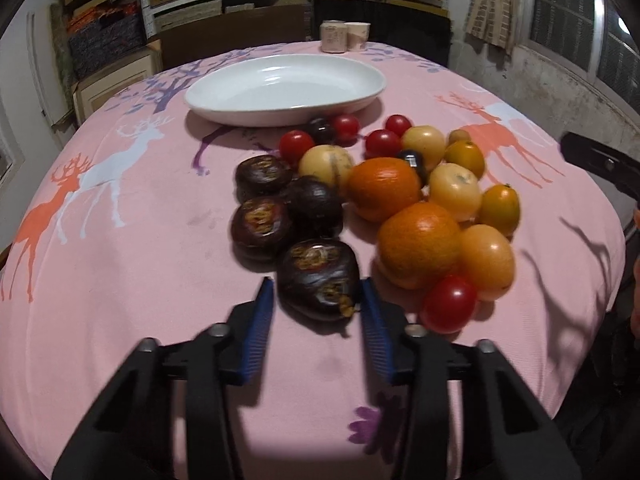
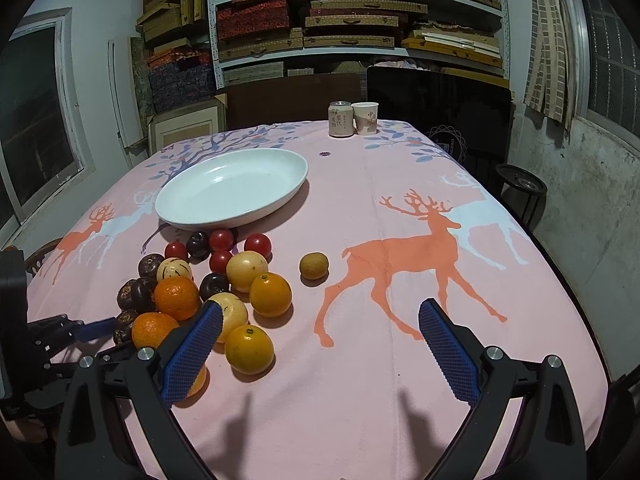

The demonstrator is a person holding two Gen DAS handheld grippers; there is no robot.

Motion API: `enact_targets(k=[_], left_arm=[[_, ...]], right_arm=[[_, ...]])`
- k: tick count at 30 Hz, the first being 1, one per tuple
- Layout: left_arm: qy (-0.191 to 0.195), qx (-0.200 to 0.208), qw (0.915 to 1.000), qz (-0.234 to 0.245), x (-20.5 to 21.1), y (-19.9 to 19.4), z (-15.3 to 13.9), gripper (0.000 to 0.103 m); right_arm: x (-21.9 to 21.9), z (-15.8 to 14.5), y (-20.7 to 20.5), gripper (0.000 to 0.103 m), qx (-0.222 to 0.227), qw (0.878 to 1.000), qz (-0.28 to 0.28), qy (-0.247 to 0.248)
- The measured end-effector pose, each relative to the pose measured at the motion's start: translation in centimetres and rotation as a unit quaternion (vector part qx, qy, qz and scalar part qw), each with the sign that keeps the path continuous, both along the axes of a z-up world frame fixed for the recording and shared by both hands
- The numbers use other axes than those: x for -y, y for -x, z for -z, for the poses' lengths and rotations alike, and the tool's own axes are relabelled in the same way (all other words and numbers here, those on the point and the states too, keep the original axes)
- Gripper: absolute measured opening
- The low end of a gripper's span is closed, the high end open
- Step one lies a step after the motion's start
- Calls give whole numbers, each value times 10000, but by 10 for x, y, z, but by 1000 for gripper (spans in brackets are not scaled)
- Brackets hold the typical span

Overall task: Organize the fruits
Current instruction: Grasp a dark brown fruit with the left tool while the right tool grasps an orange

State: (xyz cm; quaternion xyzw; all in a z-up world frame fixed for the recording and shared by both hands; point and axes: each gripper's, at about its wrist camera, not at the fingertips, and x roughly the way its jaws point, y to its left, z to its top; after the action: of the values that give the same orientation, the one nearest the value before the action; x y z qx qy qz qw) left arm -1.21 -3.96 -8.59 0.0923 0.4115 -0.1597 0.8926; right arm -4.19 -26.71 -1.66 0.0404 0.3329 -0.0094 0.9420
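A pile of fruit lies on the pink deer tablecloth (image 1: 132, 264): dark brown water chestnuts, oranges (image 1: 418, 244), pale yellow fruits (image 1: 456, 190) and red cherry tomatoes (image 1: 450, 304). My left gripper (image 1: 318, 294) is open, its blue pads on either side of the nearest dark water chestnut (image 1: 318, 278), close to it. An empty white oval plate (image 1: 284, 88) sits behind the pile. My right gripper (image 2: 320, 316) is open and empty above the cloth, right of the pile (image 2: 200, 292). The plate also shows in the right wrist view (image 2: 232, 188).
A can (image 2: 340, 119) and a paper cup (image 2: 366, 118) stand at the table's far edge. One small brownish fruit (image 2: 314, 266) lies apart to the right of the pile. Shelves of boxes and a dark chair stand behind the table.
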Motion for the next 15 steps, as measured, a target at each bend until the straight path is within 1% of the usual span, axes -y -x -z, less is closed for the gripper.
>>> enact_targets(k=[2,4,5,6,10,13,15], left_arm=[[-13,59,9999,127,6,2,1,41],[129,34,9998,168,3,3,0,41],[182,37,9997,163,2,3,-1,41],[200,74,9997,146,0,4,-3,41],[242,388,9990,11,-11,12,-21,41],[285,471,9985,-61,-19,14,-30,41],[292,475,9984,-85,-21,15,-32,41]], right_arm=[[2,3,-1,99,-51,10000,-4,1],[4,7,-2,99,-141,9999,-63,3],[5,8,-2,95,-168,9998,-142,6],[5,10,-1,92,-192,9994,-289,6],[-3,23,2,88,-383,9945,-975,44],[-13,34,-1,80,-544,9888,-1386,-77],[-22,41,-7,68,-627,9868,-1490,-61]])
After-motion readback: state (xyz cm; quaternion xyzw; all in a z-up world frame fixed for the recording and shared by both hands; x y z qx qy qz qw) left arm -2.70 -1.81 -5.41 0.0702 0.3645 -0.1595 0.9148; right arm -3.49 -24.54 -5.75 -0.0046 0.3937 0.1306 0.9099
